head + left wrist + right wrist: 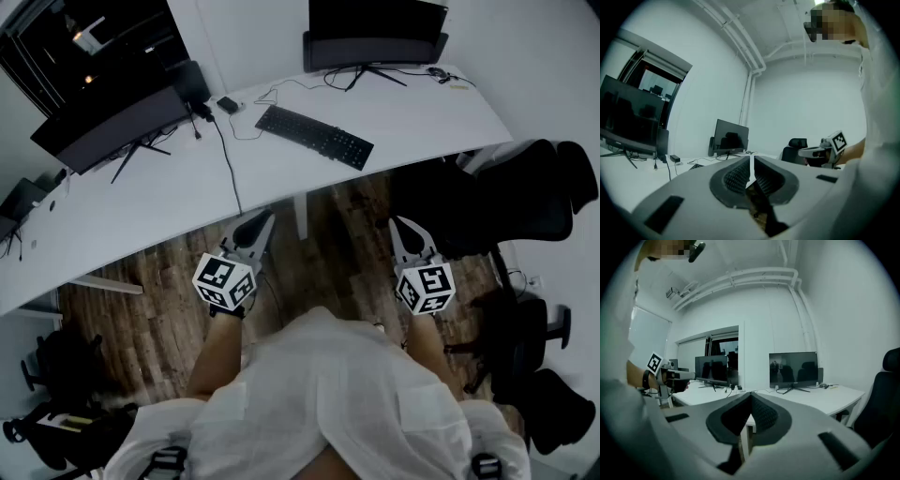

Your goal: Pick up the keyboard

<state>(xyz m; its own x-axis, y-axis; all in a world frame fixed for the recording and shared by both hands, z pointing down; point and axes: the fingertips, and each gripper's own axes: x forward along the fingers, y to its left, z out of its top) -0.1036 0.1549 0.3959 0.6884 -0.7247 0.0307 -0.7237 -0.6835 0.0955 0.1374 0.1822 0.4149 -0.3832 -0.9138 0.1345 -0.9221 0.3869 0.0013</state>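
Black and flat, the keyboard [314, 137] lies on the white desk [169, 202], between the left monitor [103, 127] and the right monitor [375, 37], with nothing touching it. I judge the task to be at its very start, with the approach not yet made. Both tools point forward over the wooden floor [337, 234], short of the desk's front edge and well apart from the keyboard. The left gripper [262, 221] has its jaws pressed together with nothing between them, and the right gripper [400, 226] is likewise closed and empty. In the head view the keyboard's long axis runs slantwise, from a far-left end near the cable [230, 164] to a near-right end close to the desk's front edge. The next move probably calls for reaching over the desk, parting the jaws, and taking the keyboard towards both ends so it lifts level.
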